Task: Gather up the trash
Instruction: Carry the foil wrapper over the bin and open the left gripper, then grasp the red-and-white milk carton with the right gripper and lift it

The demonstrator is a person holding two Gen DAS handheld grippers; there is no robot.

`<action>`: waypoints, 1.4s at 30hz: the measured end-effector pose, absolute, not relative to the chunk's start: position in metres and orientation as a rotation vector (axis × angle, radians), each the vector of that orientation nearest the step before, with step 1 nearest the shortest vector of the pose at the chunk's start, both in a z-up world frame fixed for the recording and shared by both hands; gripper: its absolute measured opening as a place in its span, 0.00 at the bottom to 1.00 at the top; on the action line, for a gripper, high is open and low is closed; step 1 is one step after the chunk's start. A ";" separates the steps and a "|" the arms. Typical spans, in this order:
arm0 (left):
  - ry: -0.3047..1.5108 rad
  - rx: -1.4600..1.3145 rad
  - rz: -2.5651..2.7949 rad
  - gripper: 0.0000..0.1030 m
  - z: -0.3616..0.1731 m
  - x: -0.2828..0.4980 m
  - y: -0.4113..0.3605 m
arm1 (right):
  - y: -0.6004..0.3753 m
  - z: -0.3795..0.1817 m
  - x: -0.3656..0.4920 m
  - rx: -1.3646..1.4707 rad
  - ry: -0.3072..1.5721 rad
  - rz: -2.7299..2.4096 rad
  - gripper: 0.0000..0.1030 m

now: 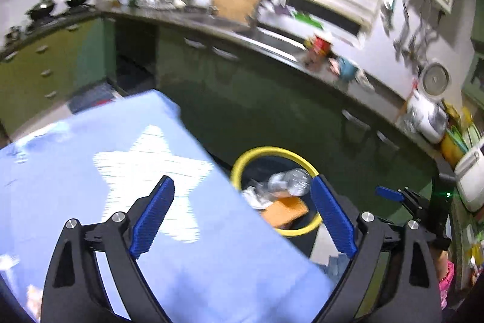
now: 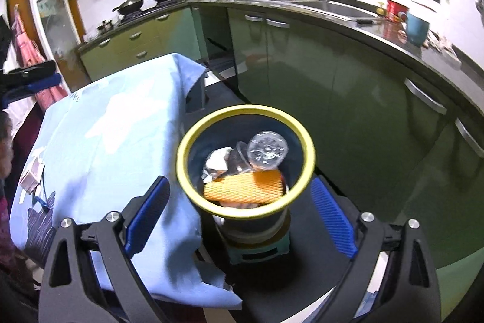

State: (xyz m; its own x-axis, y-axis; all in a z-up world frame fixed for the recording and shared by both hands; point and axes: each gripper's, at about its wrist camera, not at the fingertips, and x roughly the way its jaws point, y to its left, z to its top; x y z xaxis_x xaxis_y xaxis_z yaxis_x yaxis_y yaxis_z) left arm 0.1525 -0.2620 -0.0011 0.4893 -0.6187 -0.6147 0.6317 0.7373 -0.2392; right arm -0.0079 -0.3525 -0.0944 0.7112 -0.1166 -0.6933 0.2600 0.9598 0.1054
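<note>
Right wrist view: one yellow-rimmed trash bin (image 2: 305, 138) stands on a small green stool (image 2: 260, 250) just beside the table under a light blue cloth (image 2: 115, 141). Inside the bin I count four pieces of trash: one clear plastic bottle (image 2: 267, 150) at 1 o'clock, one orange waffle-textured packet (image 2: 245, 186) at 6 o'clock, one crumpled white wrapper (image 2: 216, 161) at 9 o'clock, and one dark piece (image 2: 234, 161) between wrapper and bottle. The right gripper (image 2: 239, 188) hangs over the bin with its two blue pads (image 2: 145, 214) spread wide and nothing between them. One small box (image 2: 31, 174) lies on the cloth at 9 o'clock.

Left wrist view, blurred: the left gripper (image 1: 242, 189) has its two blue pads (image 1: 154, 217) spread wide and empty, one over the cloth's white star (image 1: 151, 174), the other over the bin rim (image 1: 272, 150). The right gripper shows at 3 o'clock. On the counter beyond: one blue mug (image 2: 416, 28), one red tin (image 2: 394, 9), two woks (image 2: 145, 0).
</note>
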 end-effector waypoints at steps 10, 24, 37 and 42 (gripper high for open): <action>0.619 -0.054 -0.391 0.94 0.009 0.183 -0.079 | -0.275 -0.087 0.045 0.079 0.808 -0.035 0.87; 0.620 -0.182 -0.029 0.94 -0.059 0.239 0.088 | -0.057 -0.081 0.131 -0.090 0.853 0.523 0.87; 0.661 -0.176 0.069 0.94 -0.111 0.263 0.124 | 0.057 -0.102 0.135 -0.175 0.919 0.715 0.86; 0.679 -0.182 0.074 0.94 -0.117 0.264 0.121 | 0.077 -0.110 0.158 -0.240 1.027 0.710 0.79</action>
State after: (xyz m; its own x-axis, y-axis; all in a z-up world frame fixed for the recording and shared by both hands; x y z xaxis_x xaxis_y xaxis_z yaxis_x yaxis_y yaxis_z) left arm 0.2641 0.1210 -0.1175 0.7765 0.0085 -0.6300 -0.1267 0.9816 -0.1428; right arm 0.1585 0.0766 -0.1104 0.3202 0.4259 -0.8462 -0.6411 0.7551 0.1374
